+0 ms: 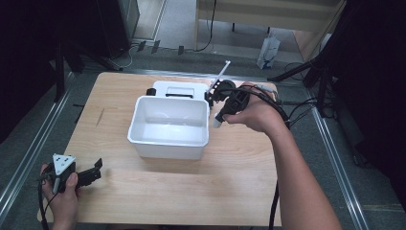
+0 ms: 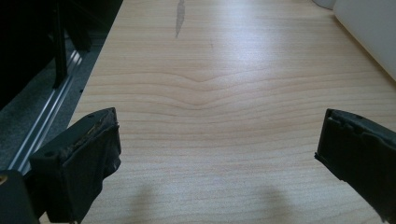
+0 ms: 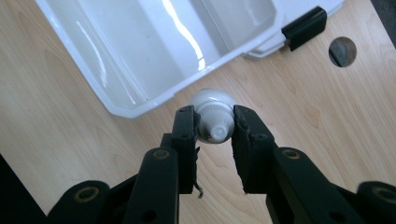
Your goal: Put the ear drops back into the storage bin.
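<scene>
Right gripper (image 3: 214,128) clamps a small white capped bottle (image 3: 212,116) just beside the white bin (image 1: 168,139). Left gripper (image 2: 217,154) gapes over bare table (image 2: 224,84).

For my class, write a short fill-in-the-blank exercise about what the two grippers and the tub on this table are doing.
1. The right gripper is shut on a small white ____.
2. The left gripper has its jaws ____.
3. The white tub has nothing ____ it.
4. The table top is made of ____.

Missing words: bottle; open; in; wood
</scene>
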